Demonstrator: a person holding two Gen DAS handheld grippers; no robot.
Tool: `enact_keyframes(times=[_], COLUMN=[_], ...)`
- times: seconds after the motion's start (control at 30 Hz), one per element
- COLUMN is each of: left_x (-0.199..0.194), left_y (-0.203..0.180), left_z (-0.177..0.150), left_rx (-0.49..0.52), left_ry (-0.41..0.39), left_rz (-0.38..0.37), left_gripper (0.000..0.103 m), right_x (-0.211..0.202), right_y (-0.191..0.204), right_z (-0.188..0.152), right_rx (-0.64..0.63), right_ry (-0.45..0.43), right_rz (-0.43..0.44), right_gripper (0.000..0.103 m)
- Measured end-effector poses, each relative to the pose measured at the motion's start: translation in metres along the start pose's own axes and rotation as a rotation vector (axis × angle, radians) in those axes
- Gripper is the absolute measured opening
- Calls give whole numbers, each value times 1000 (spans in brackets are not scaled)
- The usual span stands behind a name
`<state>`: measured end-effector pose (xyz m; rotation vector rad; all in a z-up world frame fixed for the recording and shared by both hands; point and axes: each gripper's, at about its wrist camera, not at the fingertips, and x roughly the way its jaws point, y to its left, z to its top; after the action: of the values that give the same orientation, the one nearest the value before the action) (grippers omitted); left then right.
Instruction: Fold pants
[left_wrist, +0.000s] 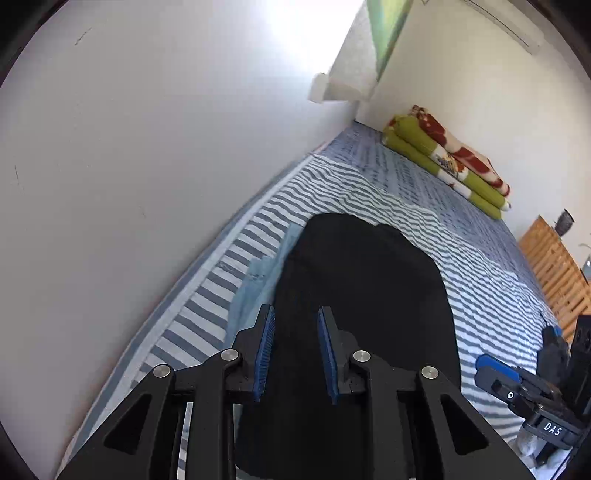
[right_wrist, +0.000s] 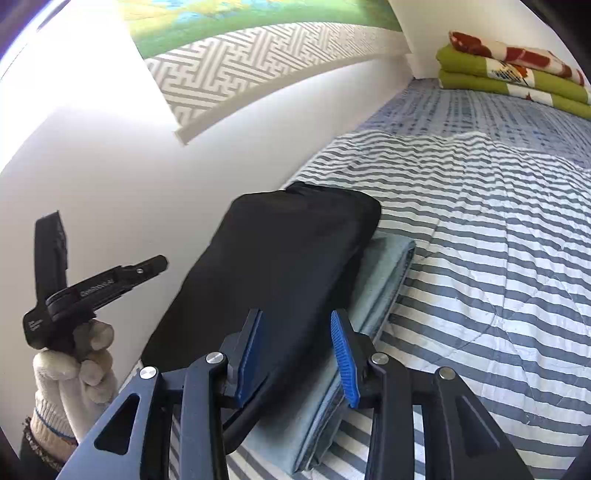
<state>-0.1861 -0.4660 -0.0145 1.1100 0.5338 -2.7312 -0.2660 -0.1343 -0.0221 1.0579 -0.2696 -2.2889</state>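
Black pants (left_wrist: 369, 295), folded into a flat rectangle, lie on top of a folded pair of light blue jeans (right_wrist: 384, 280) on the striped bed cover (right_wrist: 480, 258), close to the white wall. My left gripper (left_wrist: 296, 310) hovers over the near end of the black pants (right_wrist: 288, 258) with its blue pads apart and nothing pressed between them. My right gripper (right_wrist: 295, 314) stands open over the near right edge of the stack. One pad is over the black cloth, the other over the jeans. A white-gloved hand (right_wrist: 74, 365) holds the left tool beside the wall.
A white wall (left_wrist: 147, 147) runs along the left side of the bed. A folded green and red blanket (left_wrist: 443, 158) lies at the far end. Wooden slats (left_wrist: 554, 266) stand past the bed's right edge. Striped cover stretches to the right of the stack.
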Motion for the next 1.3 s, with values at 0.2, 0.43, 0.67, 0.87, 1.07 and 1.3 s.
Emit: enact_keyframes(times=[0.2,0.43,0.67,0.87,1.07,1.3], left_x=[-12,-48,-140,-221,-304,-371], left_y=[-20,-26,-98,-178,-247,-316], left_z=[-60,-106,-157,-209,-264,-326], left_rx=[60,9,83,159,156,261], left_ry=[83,133,95,71,32,-7], left_rz=[3,16,-29,-42,-64,-37], left_gripper=[25,25,25,27,38,40], right_x=[4,-7,-101,-201,-303,-396], right_y=[42,33,12,11,4,-9], right_z=[-26,-67,-97,-126,-163,-212], right_rx=[-185,-194,-137,-169,-152,-128], right_ry=[92,237,220,163,91,3], right_rz=[27,-114,-135,-199,-243,-305], right_gripper=[34,34,34,34,36,39])
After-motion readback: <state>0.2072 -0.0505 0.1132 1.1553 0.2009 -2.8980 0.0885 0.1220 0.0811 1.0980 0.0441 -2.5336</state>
